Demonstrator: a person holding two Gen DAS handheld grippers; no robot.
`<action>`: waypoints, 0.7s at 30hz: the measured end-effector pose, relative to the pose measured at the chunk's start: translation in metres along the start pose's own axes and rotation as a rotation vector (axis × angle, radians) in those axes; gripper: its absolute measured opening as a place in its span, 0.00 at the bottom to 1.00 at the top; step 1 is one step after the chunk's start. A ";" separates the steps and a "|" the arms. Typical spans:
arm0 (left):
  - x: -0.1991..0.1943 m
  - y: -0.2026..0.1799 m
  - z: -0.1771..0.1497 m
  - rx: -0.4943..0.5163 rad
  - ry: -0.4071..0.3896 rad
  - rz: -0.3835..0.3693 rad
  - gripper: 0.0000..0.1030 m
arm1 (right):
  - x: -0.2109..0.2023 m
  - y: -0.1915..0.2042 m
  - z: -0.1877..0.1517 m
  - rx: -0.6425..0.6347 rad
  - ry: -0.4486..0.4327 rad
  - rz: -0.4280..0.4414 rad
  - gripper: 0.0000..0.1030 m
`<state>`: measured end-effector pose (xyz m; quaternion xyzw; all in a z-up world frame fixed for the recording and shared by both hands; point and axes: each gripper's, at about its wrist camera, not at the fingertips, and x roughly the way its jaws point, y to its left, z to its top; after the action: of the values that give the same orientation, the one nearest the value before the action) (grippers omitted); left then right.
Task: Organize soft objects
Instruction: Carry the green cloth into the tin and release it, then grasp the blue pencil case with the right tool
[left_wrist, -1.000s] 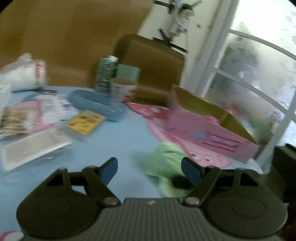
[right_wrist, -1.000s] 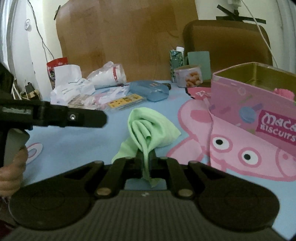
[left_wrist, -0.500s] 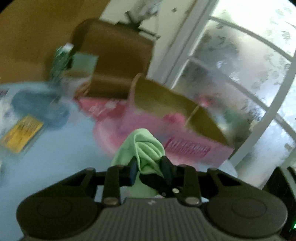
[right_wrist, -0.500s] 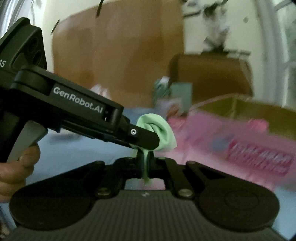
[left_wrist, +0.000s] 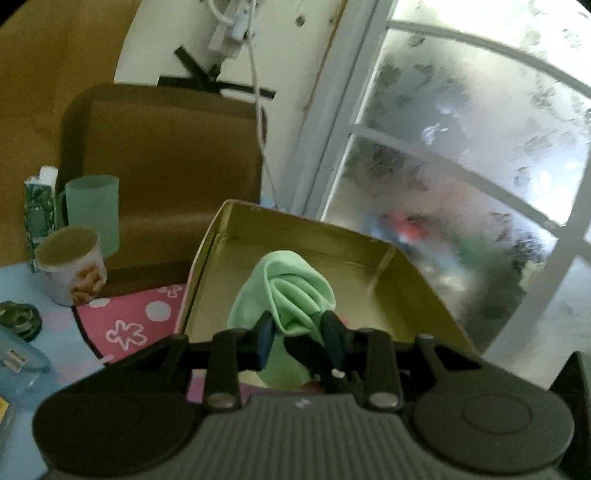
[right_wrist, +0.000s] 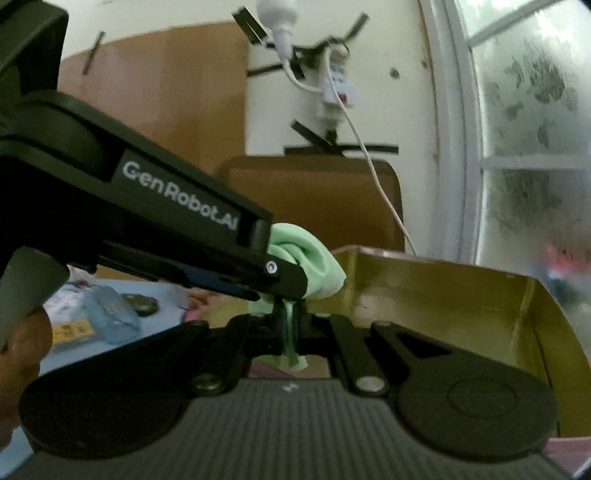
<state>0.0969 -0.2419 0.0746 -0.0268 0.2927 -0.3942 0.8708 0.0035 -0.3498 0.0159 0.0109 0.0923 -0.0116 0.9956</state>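
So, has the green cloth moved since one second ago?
Yes. The green cloth left the table; it is now lifted over the open tin box, nearer the window.

Left gripper (left_wrist: 297, 328): black two-finger unit with dark blue pads (left_wrist: 264, 338), jaws closed tight on a bunched pale green soft cloth (left_wrist: 295, 291), pads pressing it from both sides. Nose pitched moderately downward, cloth bulging out past the fingertips on the far side.

Right gripper (right_wrist: 291, 325): same black build, jaws nearly together, pinching a thin tail of the same cloth, which hangs down between its fingers. Pointing close to level.

Both units grip the cloth at once. In the right wrist view the left unit's body crosses in from the left, its tip just above the right fingertips. A person's hand (right_wrist: 20, 343) on the left unit's handle, near left.
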 end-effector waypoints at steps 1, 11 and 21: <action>0.007 0.001 -0.001 -0.006 0.012 0.016 0.36 | 0.005 -0.002 -0.001 0.004 0.011 -0.006 0.10; -0.041 0.026 -0.016 -0.030 -0.092 0.090 0.68 | -0.009 -0.007 -0.005 0.066 -0.043 -0.065 0.58; -0.167 0.101 -0.107 -0.065 -0.139 0.296 0.70 | 0.011 0.082 0.021 -0.066 0.023 0.349 0.58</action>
<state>0.0211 -0.0358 0.0399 -0.0387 0.2450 -0.2491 0.9362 0.0197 -0.2682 0.0358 -0.0056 0.1008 0.1643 0.9812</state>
